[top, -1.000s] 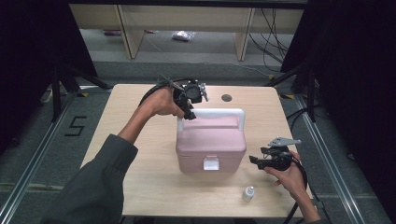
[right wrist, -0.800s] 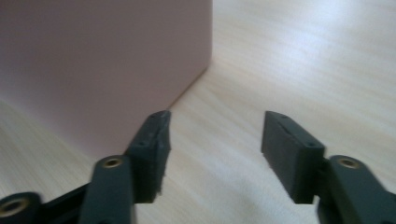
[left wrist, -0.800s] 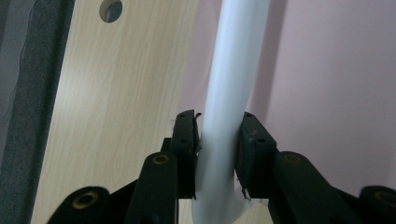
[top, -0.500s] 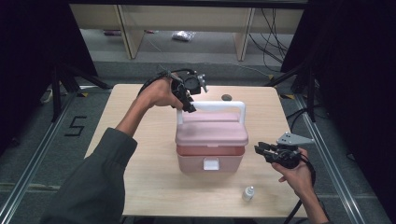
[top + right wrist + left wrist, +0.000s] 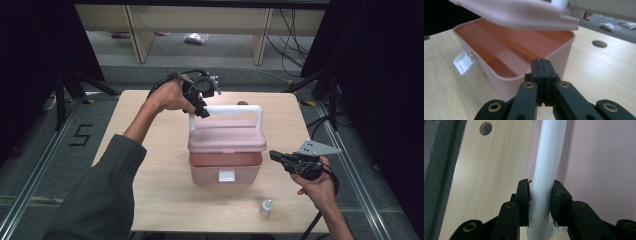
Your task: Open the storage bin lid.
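A pink box (image 5: 225, 170) with a white front latch (image 5: 226, 175) stands mid-table. Its pink lid (image 5: 226, 135) is raised at the front, hinged at the back. My left gripper (image 5: 200, 107) is shut on the left end of the lid's white handle (image 5: 235, 108); the handle (image 5: 546, 170) runs between its jaws in the left gripper view. My right gripper (image 5: 275, 156) hovers just right of the box, shut on nothing. Its closed jaws (image 5: 541, 65) point at the box's side wall (image 5: 524, 80), with the orange inner tray (image 5: 506, 47) showing under the lifted lid (image 5: 519, 12).
A small white bottle (image 5: 266, 206) stands near the table's front edge, right of centre. A round hole (image 5: 242, 103) in the tabletop lies behind the box. The wooden table's edge (image 5: 120, 120) runs at the left; shelving stands beyond on the floor.
The left gripper has lifted the handle, swinging the lid open from shut. The right gripper drifted slightly away from the box's right side.
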A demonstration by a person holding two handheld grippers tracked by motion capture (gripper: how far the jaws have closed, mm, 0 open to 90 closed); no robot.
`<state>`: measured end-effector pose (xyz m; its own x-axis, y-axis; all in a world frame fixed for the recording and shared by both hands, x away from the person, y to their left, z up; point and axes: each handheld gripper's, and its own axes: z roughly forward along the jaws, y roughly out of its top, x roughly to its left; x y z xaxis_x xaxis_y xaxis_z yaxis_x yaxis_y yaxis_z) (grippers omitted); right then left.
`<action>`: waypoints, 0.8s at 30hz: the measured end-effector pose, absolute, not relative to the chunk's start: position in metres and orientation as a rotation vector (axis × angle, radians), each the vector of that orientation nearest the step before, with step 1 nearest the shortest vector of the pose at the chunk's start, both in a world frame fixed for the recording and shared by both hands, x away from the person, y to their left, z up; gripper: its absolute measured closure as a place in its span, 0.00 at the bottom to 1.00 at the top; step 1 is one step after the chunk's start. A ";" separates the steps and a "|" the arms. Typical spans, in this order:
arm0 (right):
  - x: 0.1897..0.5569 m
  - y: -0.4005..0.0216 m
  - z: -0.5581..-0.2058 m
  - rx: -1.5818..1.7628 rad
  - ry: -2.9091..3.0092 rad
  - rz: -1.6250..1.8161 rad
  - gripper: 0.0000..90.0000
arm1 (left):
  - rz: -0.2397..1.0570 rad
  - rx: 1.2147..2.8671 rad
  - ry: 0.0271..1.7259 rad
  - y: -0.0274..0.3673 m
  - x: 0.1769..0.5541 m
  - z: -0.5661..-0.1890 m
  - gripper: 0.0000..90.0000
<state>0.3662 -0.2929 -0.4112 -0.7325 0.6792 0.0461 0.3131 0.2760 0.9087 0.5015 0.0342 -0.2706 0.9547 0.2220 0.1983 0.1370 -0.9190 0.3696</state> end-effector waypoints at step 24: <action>0.386 -0.272 -0.411 0.831 2.230 1.523 1.00 | 0.327 2.749 0.268 0.034 0.501 -0.271 0.78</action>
